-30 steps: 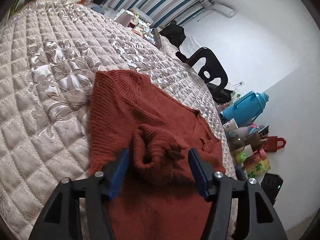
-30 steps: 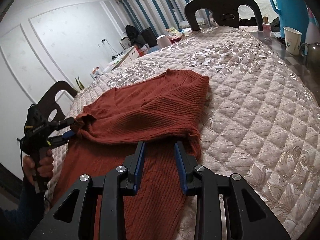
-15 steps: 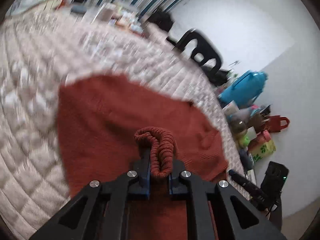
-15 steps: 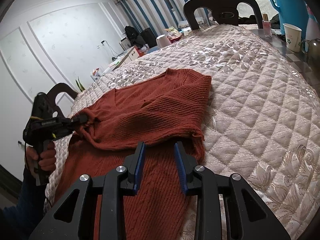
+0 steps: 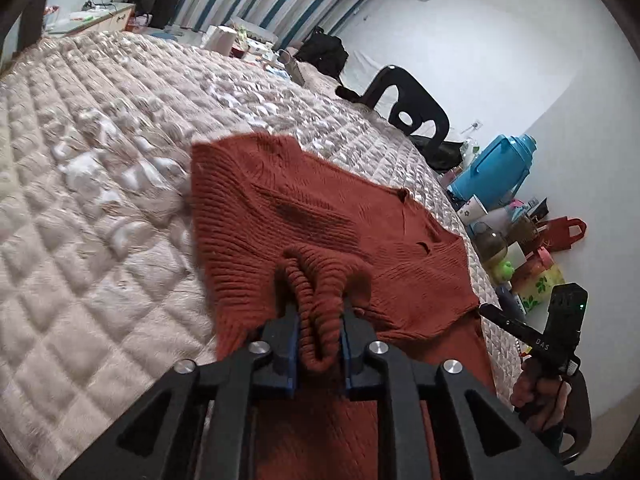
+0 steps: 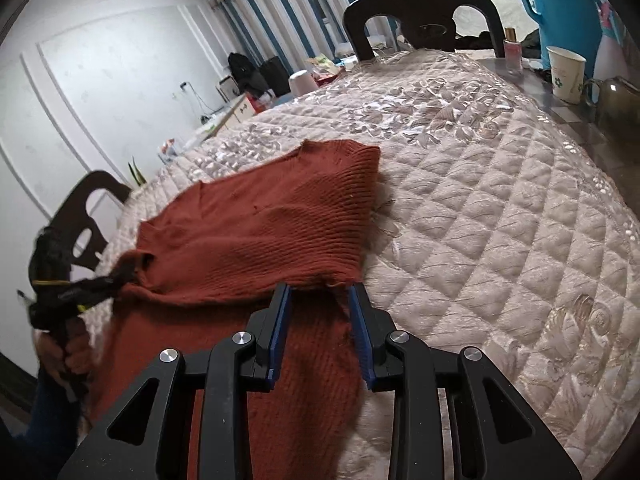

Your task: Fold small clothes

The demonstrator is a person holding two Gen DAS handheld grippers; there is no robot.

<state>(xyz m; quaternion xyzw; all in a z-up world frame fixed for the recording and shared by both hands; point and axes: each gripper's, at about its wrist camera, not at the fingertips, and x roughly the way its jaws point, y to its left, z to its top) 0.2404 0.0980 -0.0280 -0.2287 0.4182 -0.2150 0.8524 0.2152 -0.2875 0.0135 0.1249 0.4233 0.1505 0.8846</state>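
The knit sweater (image 5: 320, 216) is rust-red with a ribbed texture. It lies on a surface covered by a pale beige quilted cover (image 6: 500, 208), stitched in diamonds with glossy floral patches. The left gripper (image 5: 318, 332) and right gripper (image 6: 320, 320) are black with blue pads and silver bolts. The curtains (image 6: 280, 4) carry vertical blue, white and grey stripes. The chair (image 6: 420, 16) is dark brown. A thermos jug (image 5: 496, 172) is bright turquoise; a tote bag (image 5: 564, 232) is red. The paper cup (image 6: 566, 72) is white with a green flower print. The walls are white.
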